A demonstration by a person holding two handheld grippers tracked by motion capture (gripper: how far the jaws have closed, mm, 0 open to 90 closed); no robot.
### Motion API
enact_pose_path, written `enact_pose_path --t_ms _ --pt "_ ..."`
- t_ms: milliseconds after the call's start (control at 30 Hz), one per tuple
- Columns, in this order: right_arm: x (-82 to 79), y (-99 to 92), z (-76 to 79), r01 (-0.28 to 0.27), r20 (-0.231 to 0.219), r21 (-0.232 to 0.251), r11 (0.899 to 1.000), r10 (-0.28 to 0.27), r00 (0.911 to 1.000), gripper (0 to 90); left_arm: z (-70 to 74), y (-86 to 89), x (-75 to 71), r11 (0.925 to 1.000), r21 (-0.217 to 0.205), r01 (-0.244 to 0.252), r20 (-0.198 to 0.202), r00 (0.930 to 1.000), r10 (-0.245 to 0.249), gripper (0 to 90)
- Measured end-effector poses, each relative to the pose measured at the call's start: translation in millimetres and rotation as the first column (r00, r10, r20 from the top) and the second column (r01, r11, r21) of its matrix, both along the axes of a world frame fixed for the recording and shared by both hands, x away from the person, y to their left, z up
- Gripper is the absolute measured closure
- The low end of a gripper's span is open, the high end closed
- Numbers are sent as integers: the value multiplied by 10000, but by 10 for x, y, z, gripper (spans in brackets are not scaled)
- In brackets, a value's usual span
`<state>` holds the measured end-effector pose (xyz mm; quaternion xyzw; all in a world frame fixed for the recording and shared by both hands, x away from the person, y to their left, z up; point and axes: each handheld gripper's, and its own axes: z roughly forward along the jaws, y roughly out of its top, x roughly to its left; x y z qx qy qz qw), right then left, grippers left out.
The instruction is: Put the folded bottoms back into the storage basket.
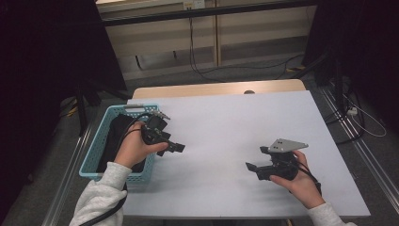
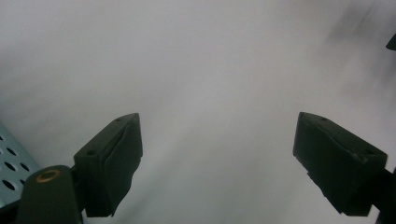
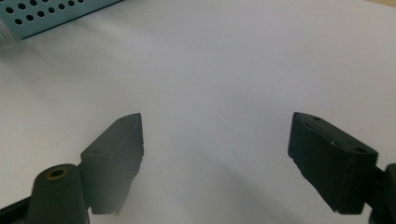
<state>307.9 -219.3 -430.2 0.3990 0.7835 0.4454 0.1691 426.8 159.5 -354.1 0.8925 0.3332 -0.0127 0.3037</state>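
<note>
- The person's grey sleeves and forearms are lying nearest the camera, coming in at the bottom edge of the high view.
- The white table [image 1: 226, 122] is taking up the middle of the scene; its surface between the two hands is lying bare.
- The light blue perforated basket [image 1: 92, 157] is sitting at the table's left edge, with a black cloth [image 1: 115, 134] lying inside it, well within the walls.
- The left gripper [image 1: 175, 147] is hovering just beside the basket's right wall, pointing toward the middle of the table; its jaws are standing wide apart with nothing between them, as the left gripper view [image 2: 217, 158] confirms.
- The right gripper [image 1: 251, 167] is resting low over the right half of the table, pointing left toward the basket; its jaws are likewise spread apart and gripping nothing [image 3: 215, 158].
- The two grippers are staying well apart from each other.
</note>
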Motion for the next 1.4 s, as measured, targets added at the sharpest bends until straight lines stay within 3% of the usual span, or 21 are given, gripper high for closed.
enact_pose_path --t_ms 367,1400 --pt "-23 -55 -6 6 -31 -43 10000 -6 10000 181 -91 -80 -61 9998 43 197 -83 9998 -196 153" --pt "-107 -174 -34 54 -98 -201 9998 -56 9999 182 -329 -152 -210 9980 -448 451 -243 9986 -462 149"
